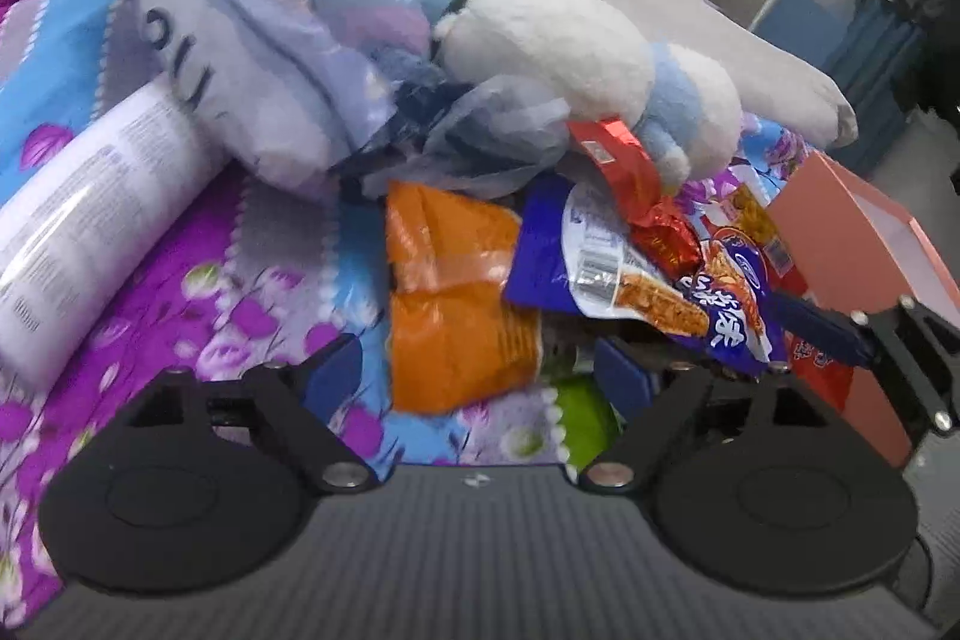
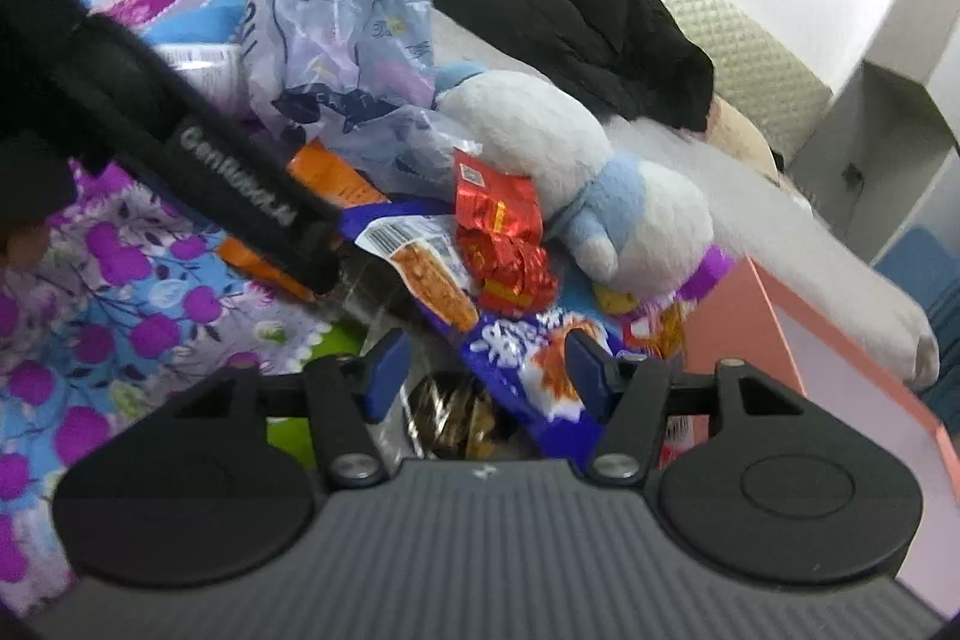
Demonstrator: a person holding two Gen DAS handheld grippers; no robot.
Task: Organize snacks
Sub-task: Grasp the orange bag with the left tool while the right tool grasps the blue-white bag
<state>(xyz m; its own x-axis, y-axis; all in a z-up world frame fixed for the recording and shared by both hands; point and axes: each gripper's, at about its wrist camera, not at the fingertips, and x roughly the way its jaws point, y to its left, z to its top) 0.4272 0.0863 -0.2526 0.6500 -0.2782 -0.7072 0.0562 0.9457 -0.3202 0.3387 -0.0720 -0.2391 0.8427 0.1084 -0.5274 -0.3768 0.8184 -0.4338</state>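
Snacks lie heaped on the flowered bed beside the pink box [image 1: 864, 244] – presumably their destination. The left hand-held gripper [image 1: 480, 376] is spread around the orange packet [image 1: 450, 304]; the right hand-held gripper [image 2: 480, 370] (also parted, pinching nothing) hovers over the purple packet [image 2: 528, 364].

The left gripper [image 1: 480, 370] hung wide open over the orange packet [image 1: 450, 304] on the floral sheet [image 1: 180, 292]. A blue packet [image 1: 630, 280] and red wrapper [image 1: 636, 184] lay right of it, beside a pink box [image 1: 864, 244], under a plush toy [image 1: 600, 64].
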